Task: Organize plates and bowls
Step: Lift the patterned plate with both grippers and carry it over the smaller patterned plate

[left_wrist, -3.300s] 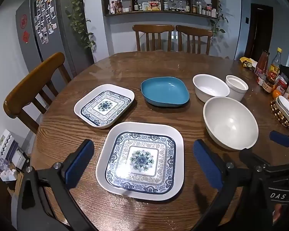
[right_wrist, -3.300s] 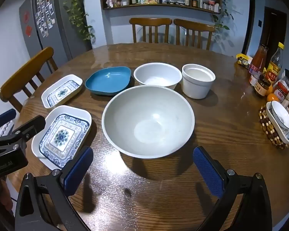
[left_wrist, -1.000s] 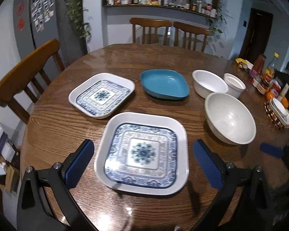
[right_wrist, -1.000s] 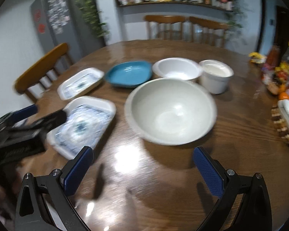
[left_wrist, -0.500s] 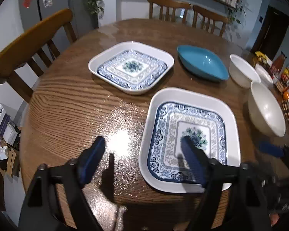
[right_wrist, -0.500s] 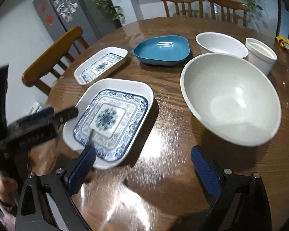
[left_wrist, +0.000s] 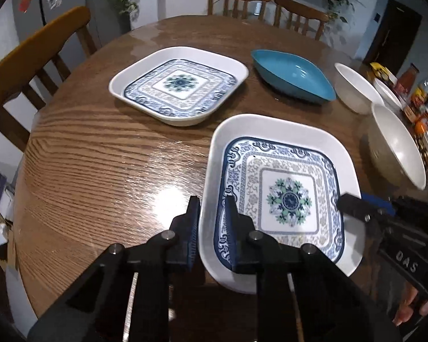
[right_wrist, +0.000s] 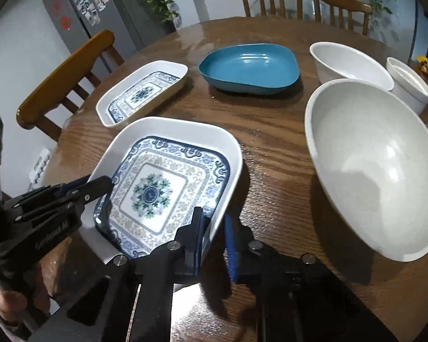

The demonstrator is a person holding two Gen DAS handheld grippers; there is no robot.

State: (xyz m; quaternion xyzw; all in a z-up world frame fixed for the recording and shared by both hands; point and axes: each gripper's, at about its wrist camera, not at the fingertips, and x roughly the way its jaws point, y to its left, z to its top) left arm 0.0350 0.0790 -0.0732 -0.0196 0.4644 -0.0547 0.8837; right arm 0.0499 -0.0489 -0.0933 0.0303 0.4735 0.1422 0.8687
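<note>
A large square blue-patterned plate (left_wrist: 282, 196) lies near the table's front edge; it also shows in the right wrist view (right_wrist: 162, 182). My left gripper (left_wrist: 211, 228) is shut on its left rim. My right gripper (right_wrist: 214, 233) is shut on its right rim. A smaller patterned plate (left_wrist: 179, 85) lies behind it, also seen in the right wrist view (right_wrist: 142, 94). A blue dish (right_wrist: 251, 68), two white bowls (right_wrist: 351, 65) (right_wrist: 373, 165) and a white cup (right_wrist: 408, 82) stand to the right.
The round wooden table (left_wrist: 100, 156) has a chair (left_wrist: 34, 54) at its left and two chairs (right_wrist: 302, 0) at the far side. Bottles and snacks (left_wrist: 413, 97) crowd the right edge.
Both grippers have moved in and down to the large patterned plate and closed on its opposite rims. They were wide open before.
</note>
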